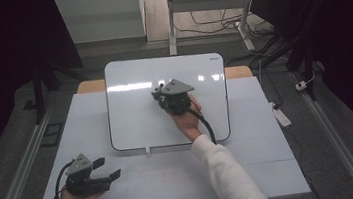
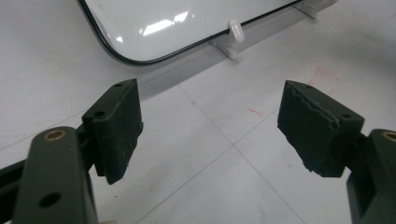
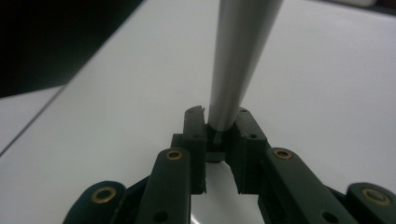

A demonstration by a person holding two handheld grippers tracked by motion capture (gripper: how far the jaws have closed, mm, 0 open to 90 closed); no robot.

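A white whiteboard (image 1: 136,114) with a dark rim lies flat on the far half of the table. My right gripper (image 1: 159,94) is over the board's upper middle, pointing away from me. In the right gripper view, that gripper (image 3: 219,127) is shut on the end of a grey tapered pen-like rod (image 3: 243,46), which slants away over the board's surface (image 3: 327,93). My left gripper (image 1: 109,168) rests at the table's near left corner, open, pointing right. In its own view the jaws (image 2: 210,126) stand wide apart with nothing between them, and the board's near corner (image 2: 187,18) lies ahead.
A small white clip (image 2: 236,31) sticks out at the board's near edge. Faint red marks (image 2: 322,74) stain the white table (image 1: 252,161). Behind the table are a metal desk frame (image 1: 171,19) and floor cables (image 1: 215,19); a power strip (image 1: 282,116) lies at the right.
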